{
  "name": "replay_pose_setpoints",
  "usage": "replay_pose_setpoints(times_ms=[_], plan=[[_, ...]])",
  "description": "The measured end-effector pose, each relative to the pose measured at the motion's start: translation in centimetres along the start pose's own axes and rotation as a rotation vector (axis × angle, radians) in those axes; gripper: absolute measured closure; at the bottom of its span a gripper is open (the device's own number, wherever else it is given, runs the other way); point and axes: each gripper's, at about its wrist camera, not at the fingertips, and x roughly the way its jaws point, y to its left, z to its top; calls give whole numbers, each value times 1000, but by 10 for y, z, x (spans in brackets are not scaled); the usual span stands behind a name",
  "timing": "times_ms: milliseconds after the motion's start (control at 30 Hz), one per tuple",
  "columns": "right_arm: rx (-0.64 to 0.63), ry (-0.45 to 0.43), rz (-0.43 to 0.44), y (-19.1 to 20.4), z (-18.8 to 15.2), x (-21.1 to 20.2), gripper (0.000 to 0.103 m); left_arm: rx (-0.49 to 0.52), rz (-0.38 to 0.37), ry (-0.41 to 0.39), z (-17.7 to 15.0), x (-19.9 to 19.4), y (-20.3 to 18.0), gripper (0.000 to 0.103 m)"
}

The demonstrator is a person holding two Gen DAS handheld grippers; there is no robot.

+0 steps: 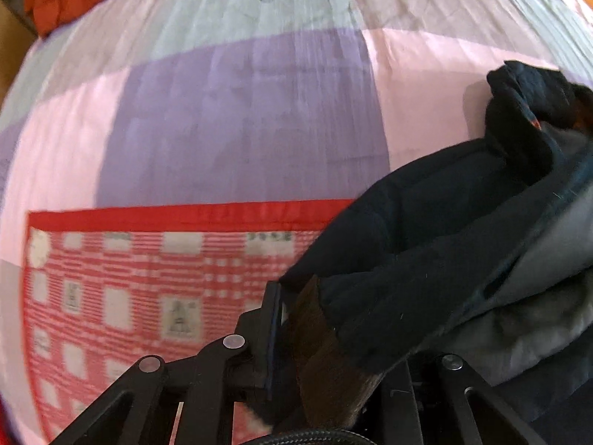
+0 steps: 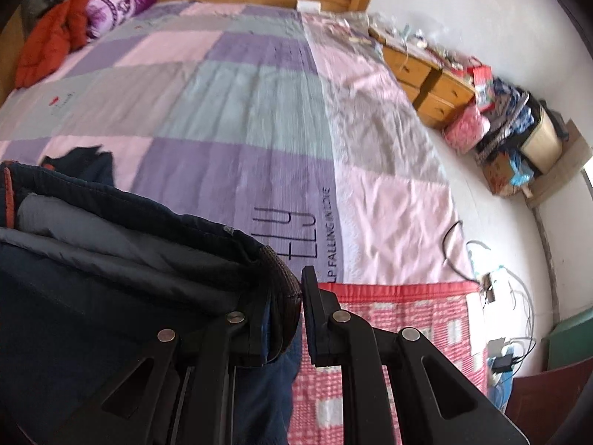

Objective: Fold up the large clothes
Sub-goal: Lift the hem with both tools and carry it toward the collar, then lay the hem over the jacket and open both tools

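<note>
**Both grippers pinching the jacket's ribbed edge over the bed**

Nearest the left wrist camera, the black two-finger left gripper (image 1: 292, 337) is pinching a brown ribbed knit band (image 1: 318, 337) of the dark navy padded jacket with grey lining (image 1: 426, 230); its jaws are nearly pressed together, with the cloth between them. Further right, the rest of the jacket is hanging bunched over the pink, lilac and grey patchwork bedsheet (image 1: 241, 111), probably so its width can be laid flat for folding. Below the sheet's lilac patch, a red-and-white checked quilt (image 1: 129, 296) is covering the near end of the bed.

In the right wrist view, the black two-finger right gripper (image 2: 301, 319) is clamping the same ribbed band (image 2: 285, 289), jaws pressed together on it. I judge the two grips are meant to spread one edge.

Counting: two grippers, both gripping; one jacket in hand; one orange padded garment (image 2: 48, 44) lying bunched at the far left of the bed; one purple patterned pillow (image 2: 118, 0) beside it; one wooden chest of drawers (image 2: 426, 74) at the right.
</note>
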Motion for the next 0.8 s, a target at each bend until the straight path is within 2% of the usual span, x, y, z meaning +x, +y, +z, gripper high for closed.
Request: replay_pose_setpoints(times_ms=[67,133,200,233,300,333,367,400,433,467,500,533,567,600,633,700,767,800], plan=[[9,26,1,1,1,16,87,-28,-7,18,4,11,-1,75],[27,52,4,1,0,27,86,-56,-38,26,8,17,-4,74],[56,78,13,0,2,37,85,-41,-45,24,10,16,-9,69],[52,84,12,2,2,38,79,-14,-30,14,11,12,-12,65],[-14,82,-48,12,5,36,66,35,7,-7,13,1,-14,43],[-68,60,-96,18,6,31,51,65,17,-17,15,-5,-13,37],[-106,36,-119,21,8,24,41,78,-2,-33,18,-16,-9,25],[-135,-4,-139,23,10,13,38,63,-58,-54,20,-26,-3,15],[-141,-59,-147,21,13,-2,33,26,-157,-77,24,-37,8,12],[-137,-91,-144,19,15,-13,30,-42,-304,-104,27,-53,23,9],[-129,-126,-133,16,17,-28,30,-96,-383,-138,29,-65,34,8],[-124,-176,-121,14,18,-45,29,-165,-446,-190,29,-81,47,6],[-130,-234,-100,16,16,-65,25,-194,-471,-218,27,-90,53,0],[-147,-270,-66,21,12,-80,22,-215,-495,-245,25,-98,57,0],[-161,-299,-29,26,8,-94,18,-224,-494,-251,24,-104,58,0],[-206,-335,55,46,-6,-116,18,-211,-431,-264,14,-116,50,1],[-262,-329,98,71,-20,-127,18,-130,-339,-266,-7,-126,30,0],[-271,-301,148,86,-30,-128,18,-77,-298,-279,-20,-131,17,0]])
